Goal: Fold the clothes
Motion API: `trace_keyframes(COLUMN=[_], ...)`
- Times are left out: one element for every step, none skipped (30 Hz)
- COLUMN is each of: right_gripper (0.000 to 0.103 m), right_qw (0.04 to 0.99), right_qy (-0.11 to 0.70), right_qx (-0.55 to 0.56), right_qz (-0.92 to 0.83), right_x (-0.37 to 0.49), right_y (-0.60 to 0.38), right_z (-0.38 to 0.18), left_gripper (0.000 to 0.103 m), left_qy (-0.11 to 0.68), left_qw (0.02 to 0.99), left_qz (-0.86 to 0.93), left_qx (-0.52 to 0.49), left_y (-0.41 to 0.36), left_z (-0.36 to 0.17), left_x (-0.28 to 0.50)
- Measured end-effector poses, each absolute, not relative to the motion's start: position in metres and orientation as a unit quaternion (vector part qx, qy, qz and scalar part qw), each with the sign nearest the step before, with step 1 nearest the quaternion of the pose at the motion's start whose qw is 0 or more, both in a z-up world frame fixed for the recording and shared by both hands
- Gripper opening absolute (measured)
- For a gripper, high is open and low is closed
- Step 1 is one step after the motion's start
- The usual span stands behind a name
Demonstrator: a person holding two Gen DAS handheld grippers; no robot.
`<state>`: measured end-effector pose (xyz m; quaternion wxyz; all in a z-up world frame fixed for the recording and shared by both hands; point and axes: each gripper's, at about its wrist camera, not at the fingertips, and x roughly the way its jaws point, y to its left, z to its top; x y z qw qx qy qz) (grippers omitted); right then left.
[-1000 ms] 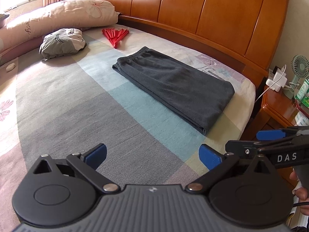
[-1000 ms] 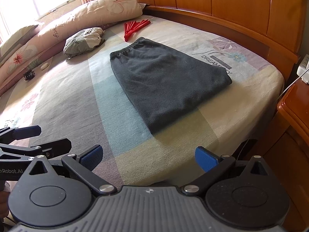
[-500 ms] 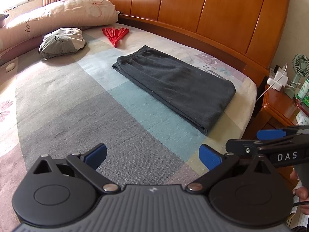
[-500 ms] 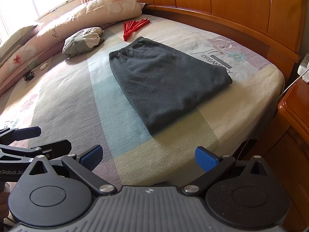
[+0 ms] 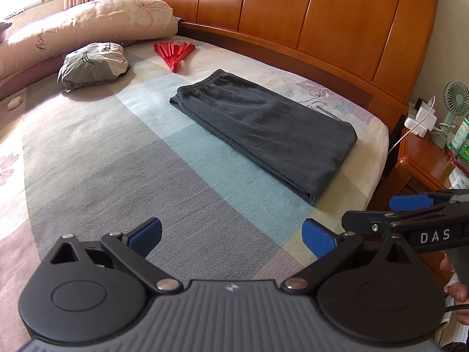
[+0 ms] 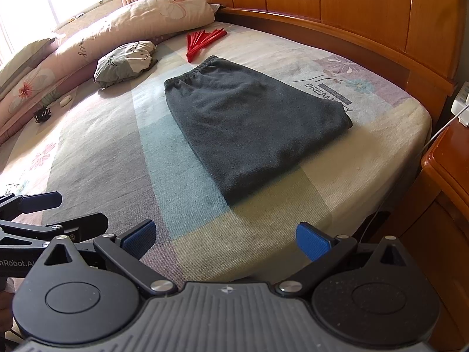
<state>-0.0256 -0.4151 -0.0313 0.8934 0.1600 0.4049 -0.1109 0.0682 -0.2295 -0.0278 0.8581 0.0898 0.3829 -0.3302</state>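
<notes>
The folded dark sweatpants (image 6: 249, 123) are lying on the bed (image 6: 366, 158) ahead of both claws, long axis running from the waistband away toward the nearer folded end. The right gripper (image 6: 225, 239), seemingly nearer, and the left gripper (image 5: 233, 236) are hovering spread wide, holding and touching nothing.

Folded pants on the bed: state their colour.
The folded pants are plain dark charcoal grey, no pattern. The right wrist view shows them best.
</notes>
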Motion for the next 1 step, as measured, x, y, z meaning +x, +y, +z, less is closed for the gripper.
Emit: trace_keyframes(right_gripper=[0.103], right_qw=[0.893], right_qy=[0.405], right_qx=[0.160], right_qz=[-0.111], right_x=[-0.0255], right_y=[-0.4153], right_z=[-0.0312], left_gripper=[0.101], left_qy=[0.383], left_qw=[0.858], left_qz=[-0.330], left_qx=[0.090], left_y=[-0.2295], left_z=[-0.0277], left_x=[0.0682])
